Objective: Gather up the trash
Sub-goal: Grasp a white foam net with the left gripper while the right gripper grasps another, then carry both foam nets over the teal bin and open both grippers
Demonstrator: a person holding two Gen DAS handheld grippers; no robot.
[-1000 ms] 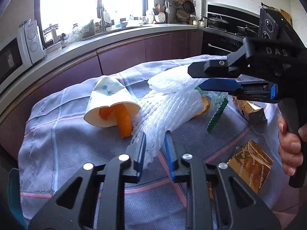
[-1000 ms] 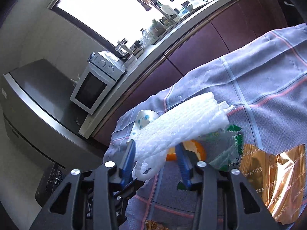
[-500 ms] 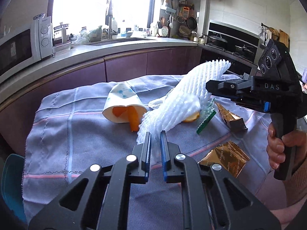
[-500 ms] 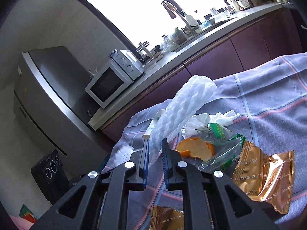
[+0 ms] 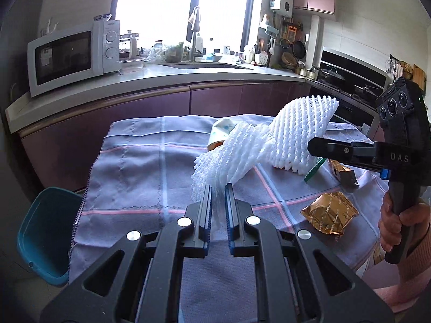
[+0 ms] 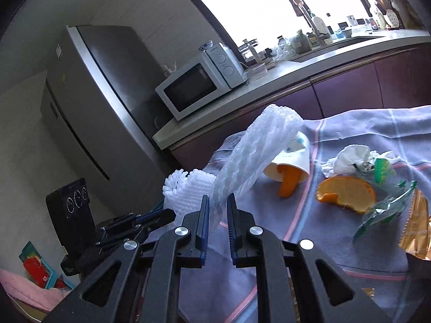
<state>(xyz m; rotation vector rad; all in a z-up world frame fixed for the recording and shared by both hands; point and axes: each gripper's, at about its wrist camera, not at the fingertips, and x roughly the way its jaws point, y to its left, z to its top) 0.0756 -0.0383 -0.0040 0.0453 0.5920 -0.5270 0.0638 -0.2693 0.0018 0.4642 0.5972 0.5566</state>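
Observation:
Two white foam fruit nets are lifted above the grey checked tablecloth (image 5: pixel 140 167). My left gripper (image 5: pixel 218 191) is shut on one foam net (image 5: pixel 229 158); it also shows in the right wrist view (image 6: pixel 188 188). My right gripper (image 6: pixel 217 202) is shut on the other foam net (image 6: pixel 258 145), which also shows in the left wrist view (image 5: pixel 301 129). On the cloth lie a tipped paper cup (image 6: pixel 293 161) with orange peel (image 6: pixel 288 183) in it, a loose orange peel (image 6: pixel 347 192), crumpled tissue (image 6: pixel 350 156), green-and-clear wrappers (image 6: pixel 385 207) and gold wrappers (image 5: pixel 330 212).
A teal bin (image 5: pixel 45 234) stands on the floor off the table's left edge. A kitchen counter with a microwave (image 5: pixel 72 53), sink and stove runs behind the table. A fridge (image 6: pixel 89 102) stands at the counter's end.
Both grippers have pulled back and risen with their foam nets, lifting them off the table. The paper cup, peel and wrappers now lie uncovered on the cloth.

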